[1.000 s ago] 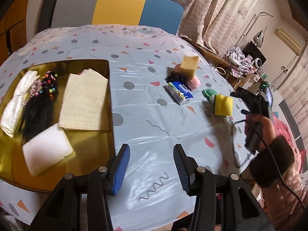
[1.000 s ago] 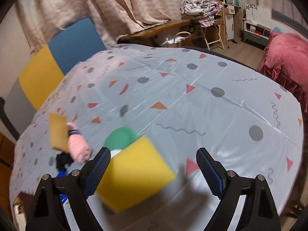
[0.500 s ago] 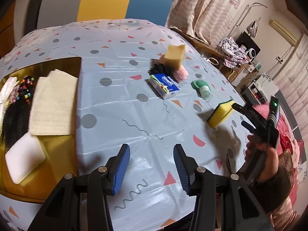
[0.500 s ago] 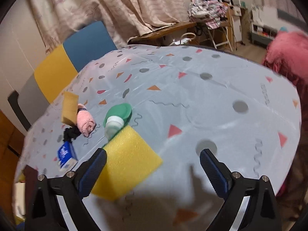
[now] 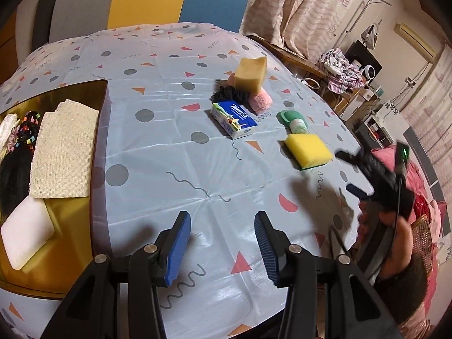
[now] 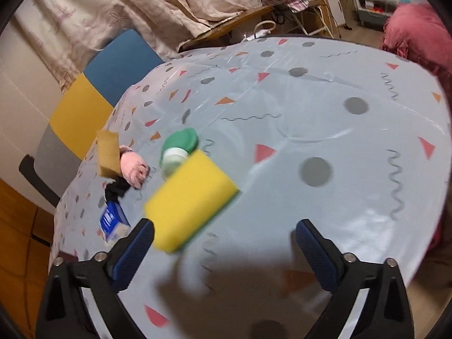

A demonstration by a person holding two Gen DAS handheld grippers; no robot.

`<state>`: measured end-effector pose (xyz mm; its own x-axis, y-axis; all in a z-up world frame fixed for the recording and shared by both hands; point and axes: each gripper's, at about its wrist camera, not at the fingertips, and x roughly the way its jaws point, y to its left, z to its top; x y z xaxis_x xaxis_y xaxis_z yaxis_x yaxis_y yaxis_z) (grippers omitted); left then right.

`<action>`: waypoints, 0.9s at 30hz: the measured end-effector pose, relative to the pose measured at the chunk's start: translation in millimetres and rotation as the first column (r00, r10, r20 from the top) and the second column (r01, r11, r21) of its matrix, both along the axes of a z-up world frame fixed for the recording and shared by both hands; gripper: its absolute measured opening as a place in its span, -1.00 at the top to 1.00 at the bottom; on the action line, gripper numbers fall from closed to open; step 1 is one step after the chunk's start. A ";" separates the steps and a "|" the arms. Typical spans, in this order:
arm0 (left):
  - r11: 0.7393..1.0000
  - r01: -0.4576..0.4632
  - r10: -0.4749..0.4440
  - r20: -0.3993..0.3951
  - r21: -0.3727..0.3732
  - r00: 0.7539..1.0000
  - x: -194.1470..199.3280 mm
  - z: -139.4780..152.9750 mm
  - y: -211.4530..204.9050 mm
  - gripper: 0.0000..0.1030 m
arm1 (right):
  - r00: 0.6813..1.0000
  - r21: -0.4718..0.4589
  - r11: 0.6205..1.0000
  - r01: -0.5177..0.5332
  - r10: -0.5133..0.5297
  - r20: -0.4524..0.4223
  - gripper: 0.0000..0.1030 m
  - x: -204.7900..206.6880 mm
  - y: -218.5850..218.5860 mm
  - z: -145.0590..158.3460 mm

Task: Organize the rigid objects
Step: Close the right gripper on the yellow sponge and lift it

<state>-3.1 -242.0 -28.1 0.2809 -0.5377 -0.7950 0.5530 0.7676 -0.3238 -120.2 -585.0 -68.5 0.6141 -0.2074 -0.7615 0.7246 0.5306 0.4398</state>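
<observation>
Warm indoor light, fisheye warp, rt view blurred

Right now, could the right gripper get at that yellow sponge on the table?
Probably yes. The right gripper is opening its jaws wide, nothing between them, and the yellow sponge lies just ahead on the tablecloth. Only the green-capped bottle sits behind it.

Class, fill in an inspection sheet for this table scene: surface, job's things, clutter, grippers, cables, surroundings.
Surface: round table under a patterned cloth.
Job's things: yellow sponge, tissue pack, green bottle, tan sponge loose on the cloth.
Clutter: gold tray holding cloths and hair ties.
Grippers: left gripper open, empty; right gripper opening, nothing between its jaws.
Cables: black cable on the right gripper.
Surroundings: chair, curtains.
</observation>
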 end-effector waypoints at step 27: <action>1.000 -0.016 0.016 -0.016 0.004 1.000 35.5 0.3 -46.5 0.05 | 0.989 -0.170 0.975 -0.147 0.145 -0.022 -0.65 44.7 26.5 -12.3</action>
<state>32.3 -288.6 -27.8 0.2767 -0.5300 -0.8016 0.5354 0.7777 -0.3294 -75.5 -558.5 -80.8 0.6404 -0.2434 -0.7285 0.6375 0.6974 0.3273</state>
